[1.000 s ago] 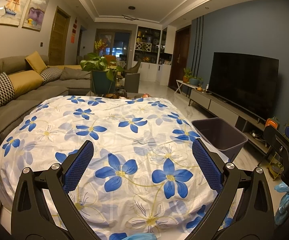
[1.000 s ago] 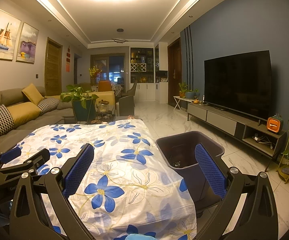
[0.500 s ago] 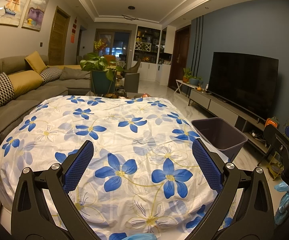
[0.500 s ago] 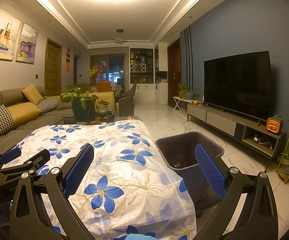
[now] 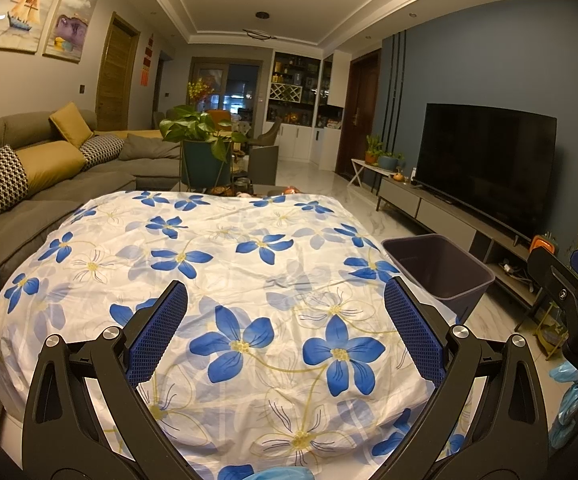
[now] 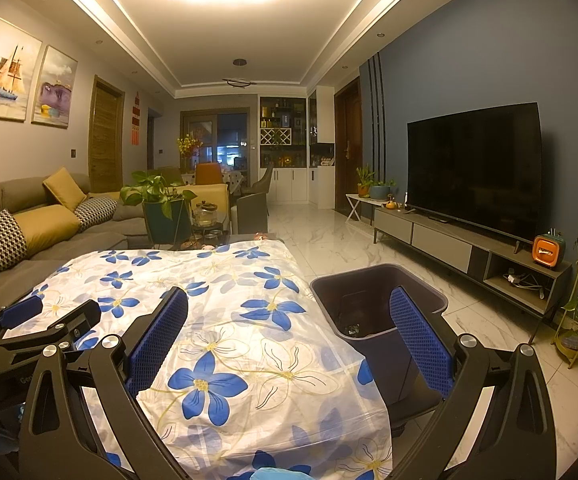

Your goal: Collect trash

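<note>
White cloth printed with blue flowers, the tablecloth (image 5: 225, 264), is taken as the landmark; it is draped over a table and fills the middle of both views. No trash is seen anywhere on the tablecloth: its surface is bare from the near edge to the far one. A grey sofa (image 5: 69, 184) is set beyond the tablecloth's left edge, and a dark television (image 6: 473, 168) is mounted well apart from its right edge, across a marble floor. A dark plastic bin (image 6: 377, 300) is stood on the floor just beside the tablecloth's right edge, its rim below the tabletop. At the bottom of the bin a few small scraps (image 6: 353, 330) are made out, too small to be identified.

The left gripper (image 5: 285, 336) is held above the near part of the tablecloth, its blue-padded fingers spread wide with nothing between them. The right gripper (image 6: 289, 340) is held over the tablecloth's right near corner, likewise spread and empty, one finger lined up over the bin.

The task is judged to be at or near its end: collected pieces appear to be in the bin, and nothing left to gather is shown on the tablecloth. Whether trash remains outside these views cannot be told.
</note>
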A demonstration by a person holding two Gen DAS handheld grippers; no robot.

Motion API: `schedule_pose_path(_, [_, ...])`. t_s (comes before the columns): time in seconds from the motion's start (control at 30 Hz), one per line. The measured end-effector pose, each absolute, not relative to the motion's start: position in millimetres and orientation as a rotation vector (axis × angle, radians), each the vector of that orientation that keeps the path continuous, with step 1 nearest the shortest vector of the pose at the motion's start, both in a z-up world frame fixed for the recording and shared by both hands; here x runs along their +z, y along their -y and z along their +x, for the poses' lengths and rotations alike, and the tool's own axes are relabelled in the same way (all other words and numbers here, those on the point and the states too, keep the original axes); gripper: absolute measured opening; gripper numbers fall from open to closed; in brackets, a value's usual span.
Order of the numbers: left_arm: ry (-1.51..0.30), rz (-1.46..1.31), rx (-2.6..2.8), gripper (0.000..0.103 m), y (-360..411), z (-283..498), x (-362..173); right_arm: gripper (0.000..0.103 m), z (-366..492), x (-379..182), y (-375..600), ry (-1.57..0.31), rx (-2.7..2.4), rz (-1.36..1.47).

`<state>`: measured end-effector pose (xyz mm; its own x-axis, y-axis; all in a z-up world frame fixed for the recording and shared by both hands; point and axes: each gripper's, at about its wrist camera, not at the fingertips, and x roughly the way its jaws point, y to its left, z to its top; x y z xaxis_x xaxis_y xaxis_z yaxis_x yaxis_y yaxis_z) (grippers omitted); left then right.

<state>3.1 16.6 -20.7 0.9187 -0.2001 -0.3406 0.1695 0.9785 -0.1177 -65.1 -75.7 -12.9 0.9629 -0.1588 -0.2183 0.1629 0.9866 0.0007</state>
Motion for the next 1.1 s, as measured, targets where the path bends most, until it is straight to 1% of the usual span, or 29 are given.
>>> schedule_pose_path(0.3, [-0.361, -0.077, -0.196, 0.097, -12.1, 2.4, -21.9, 0.098, -65.3, -12.5, 76.2, -0.22, -0.165, 0.018])
schedule_pose_path(0.33, [-0.361, -0.075, -0.196, 0.096, -12.1, 2.4, -22.0, 0.098, -65.3, -12.4, 76.2, -0.219, -0.165, 0.018])
schedule_pose_path(0.4, [-0.363, -0.062, -0.197, 0.086, -12.9, 2.7, -24.9, 0.098, -64.6, -10.9, 76.6, -0.219, -0.165, 0.017])
schedule_pose_path(0.5, [-0.369, -0.057, -0.215, 0.082, -12.9, 2.9, -25.9, 0.098, -64.9, -11.2, 76.5, -0.219, -0.166, 0.017])
schedule_pose_path(0.57, [-0.368, -0.051, -0.219, 0.082, -12.3, 2.1, -25.7, 0.098, -65.3, -11.5, 76.8, -0.218, -0.165, 0.018])
schedule_pose_path(0.77, [-0.368, -0.05, -0.221, 0.083, -13.3, 1.8, -24.8, 0.098, -65.5, -9.6, 79.6, -0.213, -0.169, 0.018])
schedule_pose_path(0.83, [-0.374, -0.049, -0.225, 0.085, -13.2, 2.5, -24.7, 0.097, -65.0, -9.2, 81.2, -0.213, -0.17, 0.018])
schedule_pose_path(0.9, [-0.378, -0.046, -0.221, 0.093, -13.4, 2.9, -24.5, 0.098, -65.4, -9.4, 80.9, -0.213, -0.17, 0.019])
schedule_pose_path(0.97, [-0.376, -0.046, -0.215, 0.097, -14.3, 3.2, -24.5, 0.098, -65.6, -9.4, 80.9, -0.212, -0.17, 0.018])
schedule_pose_path(1.1, [-0.371, -0.052, -0.214, 0.097, -16.1, 3.3, -23.6, 0.098, -65.6, -9.6, 81.0, -0.211, -0.17, 0.019])
